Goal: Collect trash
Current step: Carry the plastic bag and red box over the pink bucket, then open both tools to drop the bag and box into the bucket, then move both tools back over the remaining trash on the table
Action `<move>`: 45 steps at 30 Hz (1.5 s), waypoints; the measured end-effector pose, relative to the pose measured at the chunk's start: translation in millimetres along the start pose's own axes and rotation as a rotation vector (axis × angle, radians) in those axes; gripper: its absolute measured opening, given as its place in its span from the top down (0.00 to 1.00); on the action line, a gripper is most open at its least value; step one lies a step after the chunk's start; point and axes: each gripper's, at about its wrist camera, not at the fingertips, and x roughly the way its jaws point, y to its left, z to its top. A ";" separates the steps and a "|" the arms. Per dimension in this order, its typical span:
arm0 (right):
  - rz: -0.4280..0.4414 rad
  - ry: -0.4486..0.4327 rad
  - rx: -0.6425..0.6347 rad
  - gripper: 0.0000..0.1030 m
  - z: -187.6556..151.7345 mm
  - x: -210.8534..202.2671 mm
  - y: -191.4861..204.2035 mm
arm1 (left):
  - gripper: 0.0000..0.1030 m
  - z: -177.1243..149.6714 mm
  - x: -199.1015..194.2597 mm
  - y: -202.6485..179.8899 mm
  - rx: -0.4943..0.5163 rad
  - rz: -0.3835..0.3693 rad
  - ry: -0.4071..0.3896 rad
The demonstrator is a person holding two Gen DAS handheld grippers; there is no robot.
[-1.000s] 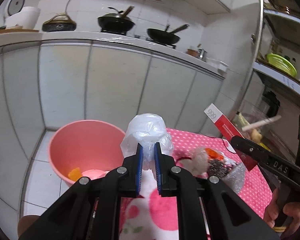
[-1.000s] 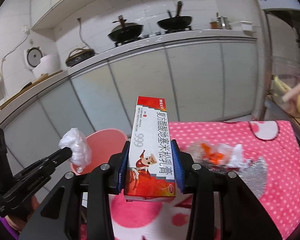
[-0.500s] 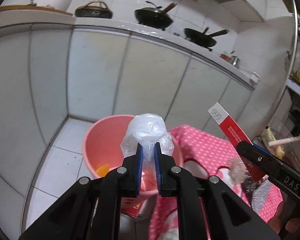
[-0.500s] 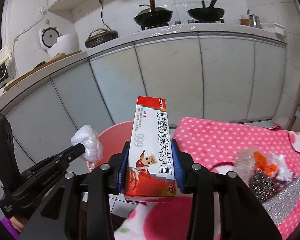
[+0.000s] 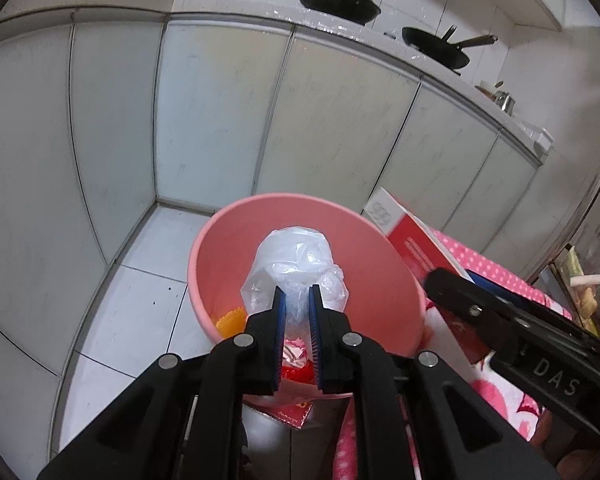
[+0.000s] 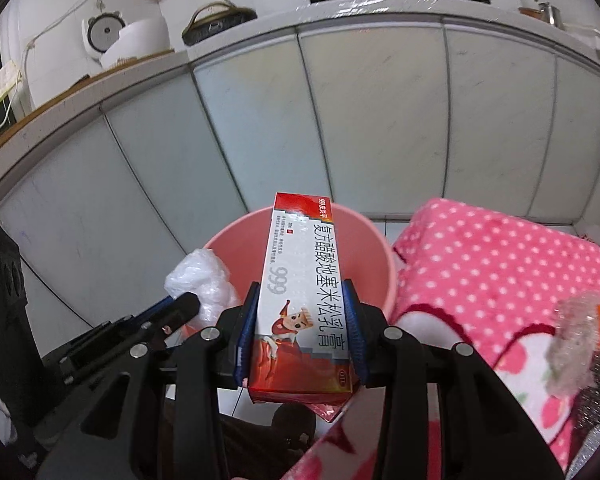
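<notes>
The left gripper [image 5: 298, 308] pinches a crumpled plastic bag [image 5: 296, 264] over the pink bucket [image 5: 220, 240]; the right gripper [image 6: 300, 320] clamps a red-and-white box [image 6: 304, 280]. Release each only once it hangs well inside the rim.

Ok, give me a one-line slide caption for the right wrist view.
Right hand-held gripper holds a red-and-white carton above the pink bucket, beside the left hand-held gripper's crumpled plastic bag.

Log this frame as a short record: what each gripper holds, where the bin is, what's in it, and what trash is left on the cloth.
left gripper: shut on crumpled clear plastic bag, above the bin
right gripper: shut on red and white cardboard box, at the bin's rim
bin: pink plastic bucket on the tiled floor
bin contents: orange scrap, red wrapper
left on pink dotted cloth: clear and silver wrappers
</notes>
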 end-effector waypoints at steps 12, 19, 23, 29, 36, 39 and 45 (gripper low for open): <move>-0.011 0.074 0.007 0.61 2.9 30.2 2.2 | 0.88 -2.9 6.8 1.4 0.005 0.019 0.013; -0.016 0.083 0.020 0.61 4.3 33.0 -0.8 | 0.65 -1.1 0.9 4.9 -0.022 0.028 0.002; -0.015 0.073 0.014 0.61 5.6 30.9 0.4 | 0.58 0.0 -5.7 5.2 -0.017 0.026 -0.015; -0.014 0.058 0.000 0.60 2.4 17.8 -0.1 | 0.58 2.0 -15.6 4.8 -0.015 0.016 -0.027; -0.020 0.028 -0.019 0.60 -6.1 -9.5 0.4 | 0.58 3.5 -31.4 -0.4 -0.024 -0.020 -0.038; -0.027 0.018 -0.016 0.60 -13.0 -25.7 -3.9 | 0.58 3.8 -38.0 -5.0 -0.026 -0.047 -0.033; -0.038 0.008 0.011 0.60 -24.3 -50.8 -15.6 | 0.58 -1.0 -49.5 -22.3 0.004 -0.078 -0.024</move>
